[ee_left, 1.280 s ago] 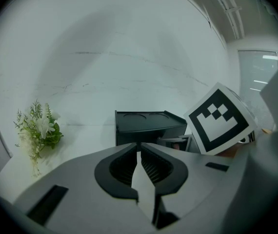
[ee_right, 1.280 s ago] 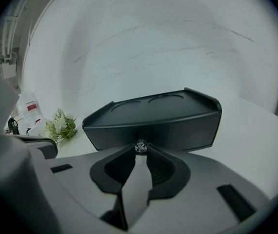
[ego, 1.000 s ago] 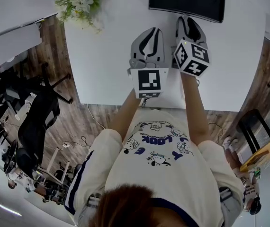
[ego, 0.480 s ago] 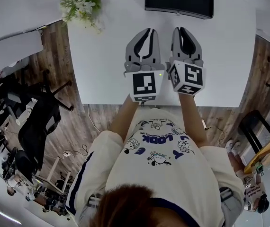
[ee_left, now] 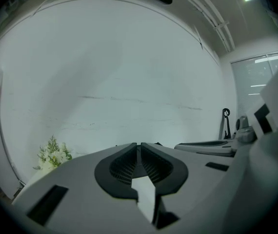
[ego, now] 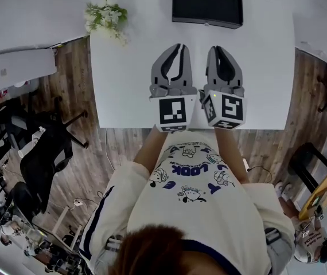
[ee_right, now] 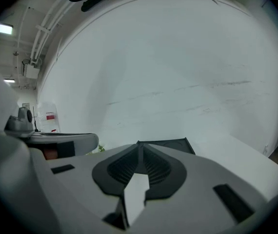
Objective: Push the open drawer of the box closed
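Note:
A black box (ego: pixel 207 5) stands at the far edge of the white table (ego: pixel 129 79); its top corner also shows past the jaws in the right gripper view (ee_right: pixel 170 144). I cannot make out its drawer in any view. My left gripper (ego: pixel 179 46) and right gripper (ego: pixel 216 48) hover side by side over the middle of the table, both short of the box. Each is shut and holds nothing, as the left gripper (ee_left: pixel 139 144) and right gripper (ee_right: pixel 138 143) show in their own views with the jaws meeting at the tips.
A bunch of white flowers (ego: pixel 106 17) sits at the table's far left corner, also seen as flowers (ee_left: pixel 53 155) low at the left. An office chair (ego: pixel 43 153) and a white cabinet (ego: pixel 14 67) stand on the wood floor to the left.
The right gripper has drawn back from the box and now sits level with the left one. Both grippers lie closer to the table's near edge.

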